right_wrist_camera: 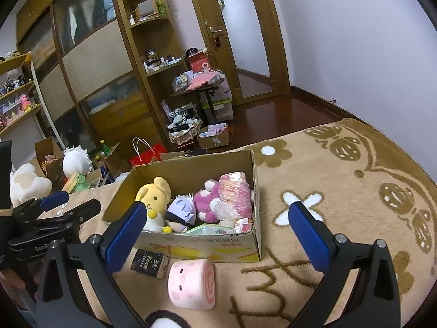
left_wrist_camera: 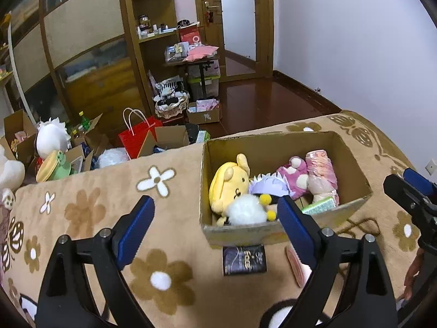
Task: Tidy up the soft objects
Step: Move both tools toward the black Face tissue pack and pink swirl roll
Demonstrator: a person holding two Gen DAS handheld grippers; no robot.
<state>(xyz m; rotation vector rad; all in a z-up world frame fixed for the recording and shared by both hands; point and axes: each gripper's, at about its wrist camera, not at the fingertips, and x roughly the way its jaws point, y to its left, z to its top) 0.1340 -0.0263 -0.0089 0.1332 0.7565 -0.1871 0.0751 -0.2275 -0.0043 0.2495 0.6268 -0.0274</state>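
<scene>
Inside the cardboard box (right_wrist_camera: 254, 248), yellow plush (right_wrist_camera: 154, 194) beside pink plush (right_wrist_camera: 207, 202); both claws released, empty.

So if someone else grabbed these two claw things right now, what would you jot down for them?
Left gripper: open, holding nothing.
Right gripper: open, holding nothing.
Cardboard box on the flowered blanket already holds the yellow plush, white fluffy plush, purple-haired doll, pink bear and wrapped pink bundle.
Left outside, in front of the box: pink roll plush and a dark packet.
Next, probably: put the pink roll in the box.
</scene>
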